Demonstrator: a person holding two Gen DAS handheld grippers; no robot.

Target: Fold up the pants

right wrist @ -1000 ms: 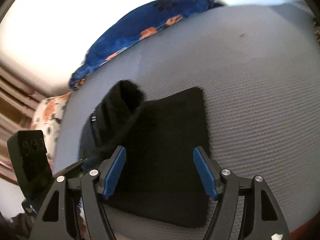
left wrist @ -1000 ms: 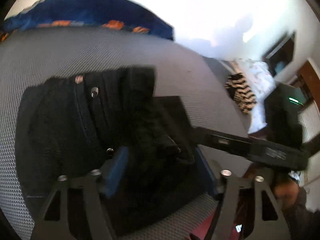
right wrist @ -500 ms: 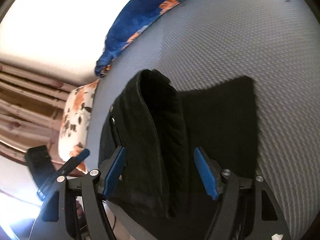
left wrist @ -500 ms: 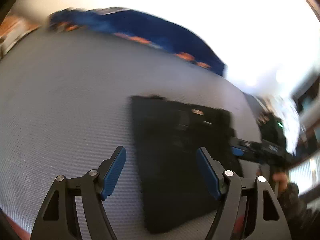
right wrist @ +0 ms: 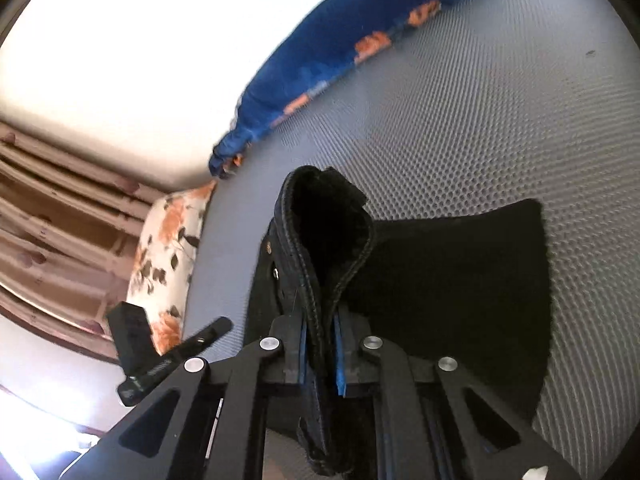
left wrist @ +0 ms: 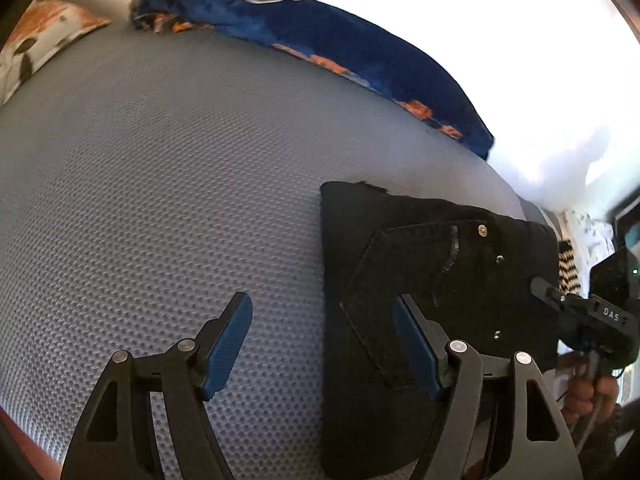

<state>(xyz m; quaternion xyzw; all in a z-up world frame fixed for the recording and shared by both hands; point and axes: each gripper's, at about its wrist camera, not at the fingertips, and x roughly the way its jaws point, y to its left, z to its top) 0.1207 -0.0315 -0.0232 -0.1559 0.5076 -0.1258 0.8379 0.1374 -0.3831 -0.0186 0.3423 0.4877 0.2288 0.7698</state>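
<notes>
Now right gripper [right wrist: 320, 354] pinches black denim pants' [left wrist: 432, 264] thick stitched waistband.

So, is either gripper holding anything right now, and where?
Right gripper pinches the pants at the waistband edge; left gripper holds nothing.

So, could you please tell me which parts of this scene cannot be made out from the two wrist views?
- Left wrist view: the black pants' near end runs off the bottom edge; the left gripper's finger covers part of the pocket.
- Left wrist view: the window area is blown out white.
- Right wrist view: the right gripper, just closed on the waistband, hides the pinched cloth.
</notes>
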